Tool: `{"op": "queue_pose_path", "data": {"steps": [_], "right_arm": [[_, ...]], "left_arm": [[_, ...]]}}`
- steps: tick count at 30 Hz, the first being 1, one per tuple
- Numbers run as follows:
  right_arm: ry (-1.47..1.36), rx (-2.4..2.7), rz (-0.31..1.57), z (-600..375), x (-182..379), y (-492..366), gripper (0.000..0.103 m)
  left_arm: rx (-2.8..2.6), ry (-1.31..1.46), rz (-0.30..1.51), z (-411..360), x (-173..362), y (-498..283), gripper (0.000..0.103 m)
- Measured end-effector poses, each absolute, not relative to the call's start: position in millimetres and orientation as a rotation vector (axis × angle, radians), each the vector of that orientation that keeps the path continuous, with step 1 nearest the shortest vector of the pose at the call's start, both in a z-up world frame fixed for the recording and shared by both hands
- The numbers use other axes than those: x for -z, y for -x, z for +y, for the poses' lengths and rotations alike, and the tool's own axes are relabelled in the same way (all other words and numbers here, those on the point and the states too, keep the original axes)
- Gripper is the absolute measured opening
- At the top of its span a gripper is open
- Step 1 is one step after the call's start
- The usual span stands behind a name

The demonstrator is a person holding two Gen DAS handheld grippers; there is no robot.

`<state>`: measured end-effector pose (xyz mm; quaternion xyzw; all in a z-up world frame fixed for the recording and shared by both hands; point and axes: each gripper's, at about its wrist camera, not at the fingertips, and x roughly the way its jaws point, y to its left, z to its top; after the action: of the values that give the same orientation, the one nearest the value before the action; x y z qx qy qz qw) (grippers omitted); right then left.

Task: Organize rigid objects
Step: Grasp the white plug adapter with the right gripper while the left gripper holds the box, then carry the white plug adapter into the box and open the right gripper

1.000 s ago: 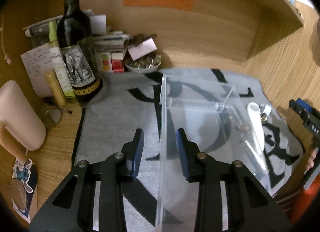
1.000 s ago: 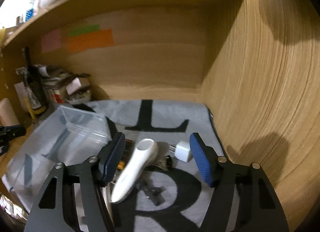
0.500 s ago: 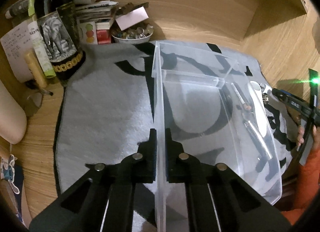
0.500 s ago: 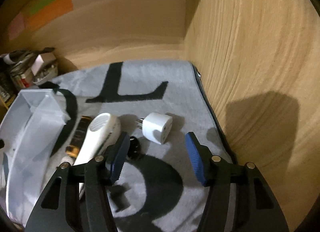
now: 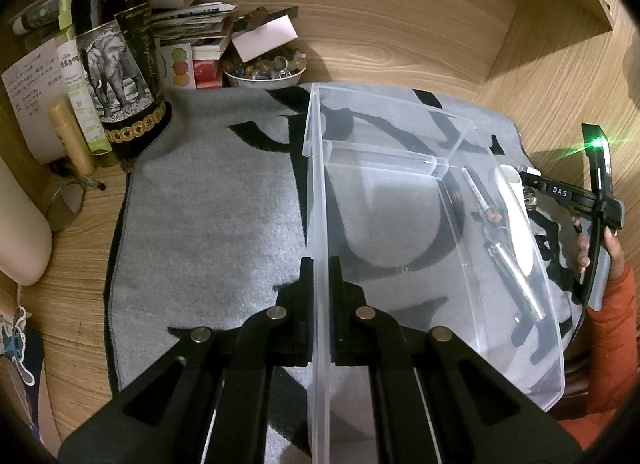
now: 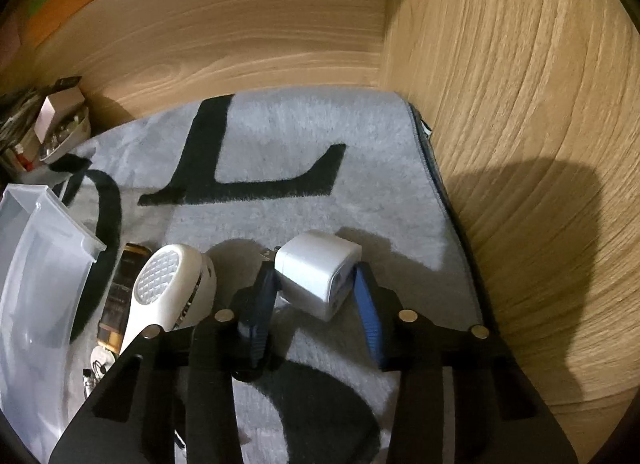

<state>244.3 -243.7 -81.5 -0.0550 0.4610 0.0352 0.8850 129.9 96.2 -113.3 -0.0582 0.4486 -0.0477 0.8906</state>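
The left gripper [image 5: 320,304] is clamped tight on the near side wall of a clear, rectangular plastic bin [image 5: 316,192], its black pads pressed flat on either face of the thin wall. The bin stretches forward and to the right of that gripper, lying on a grey plush mat with large black letters [image 5: 208,224] spread over a wooden desk [image 5: 72,276].

The right gripper [image 6: 316,300] has its blue-padded jaws closing around a white cube-shaped plug adapter [image 6: 320,268], which lies on the mat between the two fingers; the left pad sits at the adapter's side, while a sliver of space seems to remain at the right pad. Just left of that gripper lies a white handheld device with a gridded oval head [image 6: 168,284], and beyond it a slim black and gold tube [image 6: 120,288], beside the bin's right wall.

Forward and left of the left gripper stands a dark glass bottle with an elephant label [image 5: 116,64], with a white bowl of beads [image 5: 264,72] near it against the wooden back panel. A hand in an orange sleeve [image 5: 612,304] grips the right tool's handle.
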Motion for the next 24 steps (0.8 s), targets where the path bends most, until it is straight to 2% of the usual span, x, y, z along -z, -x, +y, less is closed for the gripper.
{"op": "queue_pose_path", "data": {"steps": [11,24], "right_arm": [[0.126,-0.138,0.852,-226.6,44.5,-210.3,0.036],[0.18,-0.309,0.711,-161.7,10.7,-173.2,0.036]], "left_arm": [[0.097,0.118,0.928,97.6,112.6,-129.2,0.005],[0.095,0.115,0.905,97.1,112.9,-125.6,0.005]]}}
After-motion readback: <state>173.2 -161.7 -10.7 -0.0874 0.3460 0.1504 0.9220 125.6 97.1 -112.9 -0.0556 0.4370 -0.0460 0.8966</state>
